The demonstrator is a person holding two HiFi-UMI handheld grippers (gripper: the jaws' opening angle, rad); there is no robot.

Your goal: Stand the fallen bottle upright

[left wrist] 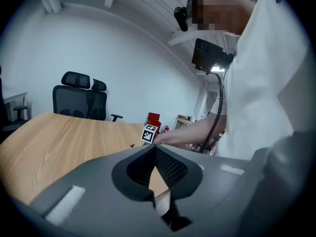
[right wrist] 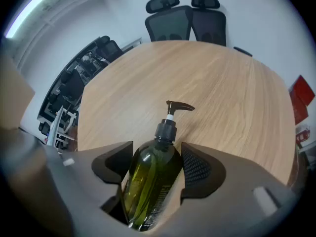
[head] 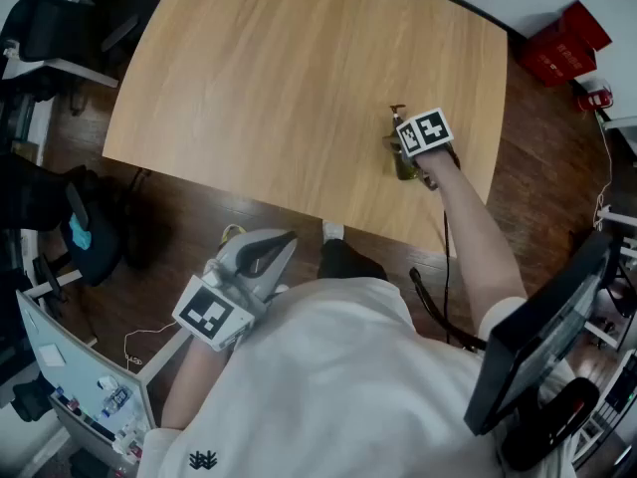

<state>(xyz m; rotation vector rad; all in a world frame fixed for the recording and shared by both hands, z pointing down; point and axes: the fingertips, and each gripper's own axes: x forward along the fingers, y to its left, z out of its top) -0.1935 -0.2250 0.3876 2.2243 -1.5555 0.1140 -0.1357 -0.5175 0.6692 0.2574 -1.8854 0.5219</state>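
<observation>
An olive-green pump bottle with a black pump head sits between the jaws of my right gripper, which is shut on its body. The pump end points away from the gripper, over the wooden table. In the head view the bottle shows under the right gripper and its marker cube, near the table's near right edge. My left gripper hangs off the table by the person's body, shut with nothing in it.
Two black office chairs stand at the table's far side. A red box sits on the floor at the right. A dark monitor is beside the person's right arm. Cluttered shelves and a dark chair stand at the left.
</observation>
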